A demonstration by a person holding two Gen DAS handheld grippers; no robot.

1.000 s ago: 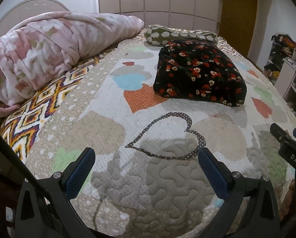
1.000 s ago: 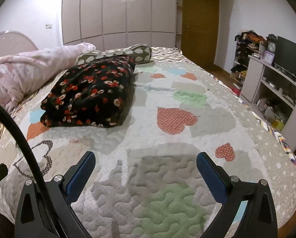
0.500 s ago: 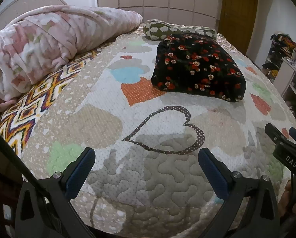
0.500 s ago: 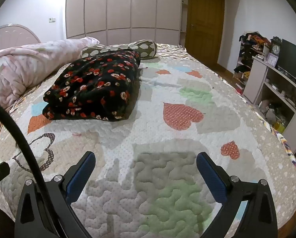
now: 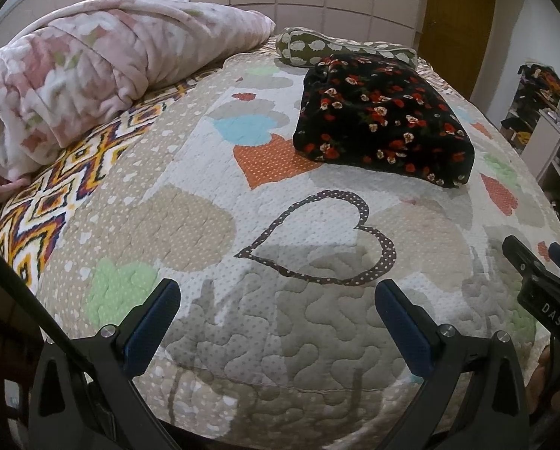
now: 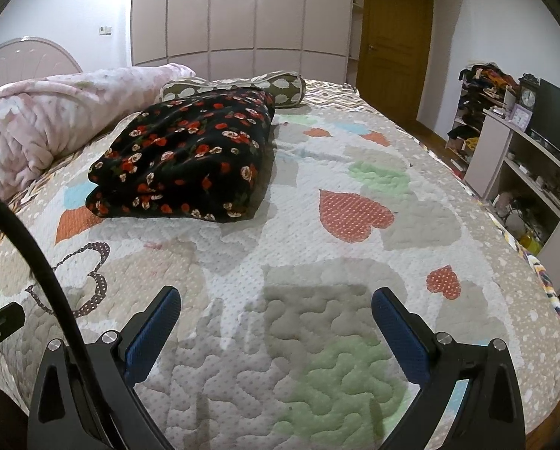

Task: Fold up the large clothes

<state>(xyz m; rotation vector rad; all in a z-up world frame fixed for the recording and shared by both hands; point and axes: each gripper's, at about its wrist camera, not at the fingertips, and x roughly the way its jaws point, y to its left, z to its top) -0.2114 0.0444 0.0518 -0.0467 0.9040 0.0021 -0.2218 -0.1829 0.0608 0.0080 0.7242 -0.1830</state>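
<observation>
We hold the left tongs [image 5: 276, 322] and right tongs [image 6: 276, 328] spread wide and empty above the near edge of the bed [image 6: 355, 262]. The folded black floral garment [image 5: 383, 127] lies well ahead of both, on the quilt, its far end touching a green pillow [image 5: 310, 47].

"DAS" on right gripper [image 5: 542, 285] body
</observation>
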